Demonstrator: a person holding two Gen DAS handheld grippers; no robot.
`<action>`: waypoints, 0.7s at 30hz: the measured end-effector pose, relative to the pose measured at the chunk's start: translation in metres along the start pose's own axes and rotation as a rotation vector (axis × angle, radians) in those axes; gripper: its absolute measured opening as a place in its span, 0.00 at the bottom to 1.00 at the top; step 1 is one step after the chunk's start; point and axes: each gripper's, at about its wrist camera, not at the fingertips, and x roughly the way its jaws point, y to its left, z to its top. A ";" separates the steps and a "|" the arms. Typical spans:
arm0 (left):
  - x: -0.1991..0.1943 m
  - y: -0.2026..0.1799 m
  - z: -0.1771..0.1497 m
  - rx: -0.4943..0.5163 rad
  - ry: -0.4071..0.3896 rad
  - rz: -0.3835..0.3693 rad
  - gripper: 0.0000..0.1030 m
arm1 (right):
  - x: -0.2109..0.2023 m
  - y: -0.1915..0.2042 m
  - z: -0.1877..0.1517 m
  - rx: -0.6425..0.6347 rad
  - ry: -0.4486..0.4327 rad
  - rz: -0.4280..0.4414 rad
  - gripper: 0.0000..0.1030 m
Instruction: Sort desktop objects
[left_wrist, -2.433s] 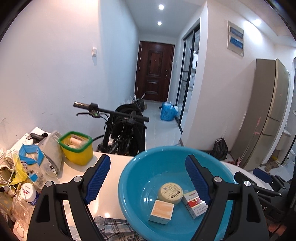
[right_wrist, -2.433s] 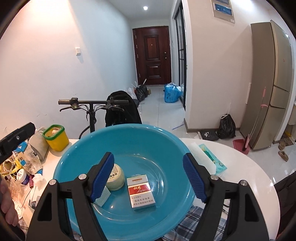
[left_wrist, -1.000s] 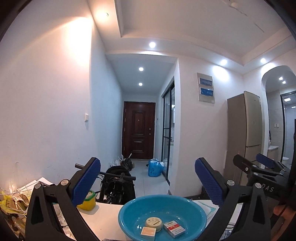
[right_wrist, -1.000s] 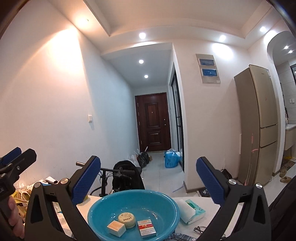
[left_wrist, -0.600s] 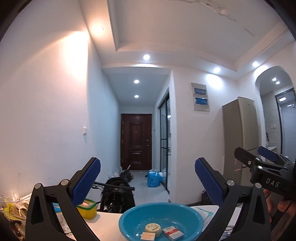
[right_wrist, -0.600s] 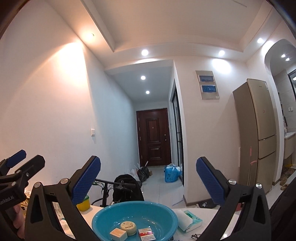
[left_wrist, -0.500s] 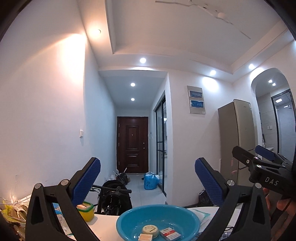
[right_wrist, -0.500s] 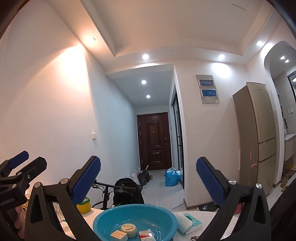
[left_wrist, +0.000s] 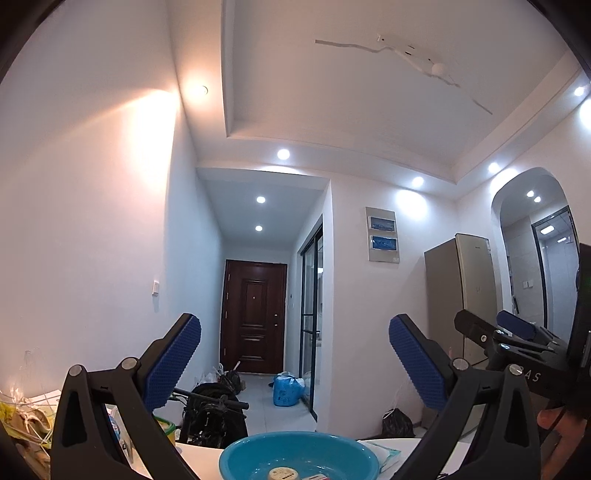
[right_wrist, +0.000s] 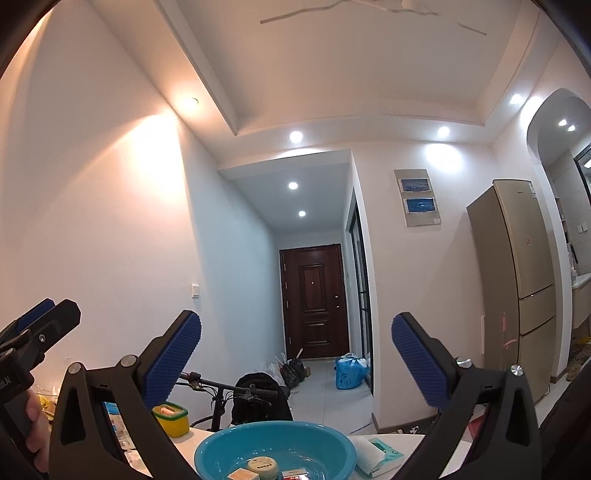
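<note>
Teal basin (right_wrist: 273, 448) on white table (right_wrist: 410, 441), low centre of both views; round, glossy, holds a round tin (right_wrist: 263, 464), tan box (right_wrist: 239, 474) & red-white pack (right_wrist: 293, 474). Left gripper (left_wrist: 294, 365) & right gripper (right_wrist: 296, 363): blue-padded jaws wide apart, empty, raised well above basin.

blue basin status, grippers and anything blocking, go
Left gripper open, empty. Right gripper open, empty. Round blue plastic basin holds round tin, tan box, red pack. Nothing blocking.
</note>
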 end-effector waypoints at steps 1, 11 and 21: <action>-0.003 0.000 0.001 -0.002 -0.005 -0.006 1.00 | -0.003 0.000 0.001 0.000 -0.007 0.002 1.00; -0.015 -0.001 0.008 -0.047 0.019 -0.042 1.00 | -0.042 0.002 0.017 -0.004 -0.070 0.030 1.00; -0.051 -0.023 0.028 0.058 -0.015 -0.025 1.00 | -0.052 -0.010 0.021 0.061 -0.043 0.066 1.00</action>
